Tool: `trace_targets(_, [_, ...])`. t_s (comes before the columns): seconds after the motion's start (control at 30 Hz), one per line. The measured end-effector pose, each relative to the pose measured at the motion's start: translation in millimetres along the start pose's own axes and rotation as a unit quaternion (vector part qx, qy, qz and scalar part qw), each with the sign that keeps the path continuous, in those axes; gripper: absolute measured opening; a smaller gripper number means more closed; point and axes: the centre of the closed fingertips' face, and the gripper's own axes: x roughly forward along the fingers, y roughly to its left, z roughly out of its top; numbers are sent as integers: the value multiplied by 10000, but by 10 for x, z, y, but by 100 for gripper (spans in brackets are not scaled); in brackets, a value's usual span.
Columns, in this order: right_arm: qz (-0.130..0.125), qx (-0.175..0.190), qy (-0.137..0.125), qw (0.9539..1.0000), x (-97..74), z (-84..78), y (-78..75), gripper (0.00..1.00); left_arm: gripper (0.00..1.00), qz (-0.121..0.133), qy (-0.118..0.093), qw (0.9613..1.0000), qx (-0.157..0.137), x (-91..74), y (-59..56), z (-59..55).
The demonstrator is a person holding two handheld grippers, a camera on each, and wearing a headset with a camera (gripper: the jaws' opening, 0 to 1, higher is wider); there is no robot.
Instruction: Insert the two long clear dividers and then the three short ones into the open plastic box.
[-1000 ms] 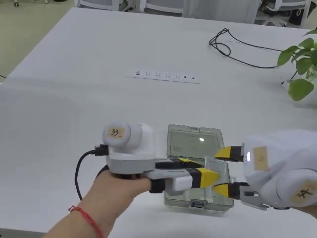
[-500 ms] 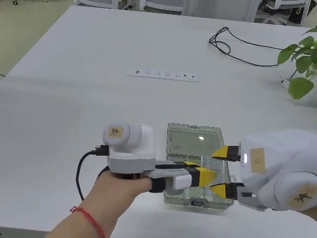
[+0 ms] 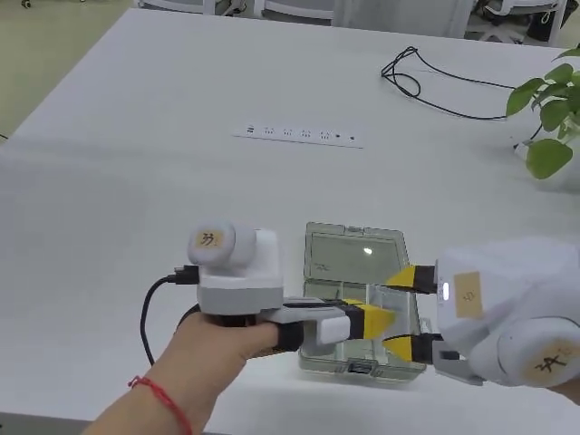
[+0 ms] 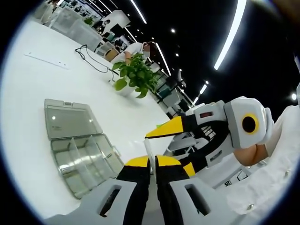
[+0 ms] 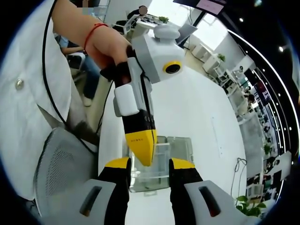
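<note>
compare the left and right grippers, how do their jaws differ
The left gripper has jaws nearly closed on a clear divider; the right gripper has jaws wide apart, empty. The left gripper reaches over the open box from its left, the right gripper from its right. Both have yellow tips.

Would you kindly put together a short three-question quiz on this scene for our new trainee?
1. True or false: the lid of the plastic box lies open behind the box.
2. Which gripper has its jaws wide apart? A) left gripper B) right gripper
3. What thin item is pinched between the left gripper's jaws?

Key: 1 true; 2 B; 3 a clear divider.
</note>
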Motion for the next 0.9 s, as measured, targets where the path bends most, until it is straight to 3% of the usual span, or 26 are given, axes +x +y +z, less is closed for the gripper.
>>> trace_targets(0.27, [-44, -56, -22, 10000, 0, 16, 2, 33, 0, -20, -95, 9993, -362, -16, 12, -1])
trace_targets(0.37, [-49, -60, -31, 10000, 2, 22, 4, 34, 0, 0, -112, 9992, -376, -20, 18, -2])
trace_targets(0.43, [-78, -48, -70, 9999, 2, 35, -9, 33, 0, 43, -66, 9997, -219, -28, 40, -24])
trace_targets(0.53, [-55, 28, -83, 9999, 1, 36, -6, 33, 0, 4, -110, 9994, -315, -22, 16, -17])
trace_targets(0.7, [-47, 105, -160, 9998, -36, 44, -20, 34, 0, 42, -71, 10000, -43, -37, 25, -22])
trace_targets(0.9, [137, 522, -432, 9976, -101, 47, -51, 33, 0, 33, 194, 9979, 625, -71, 34, -108])
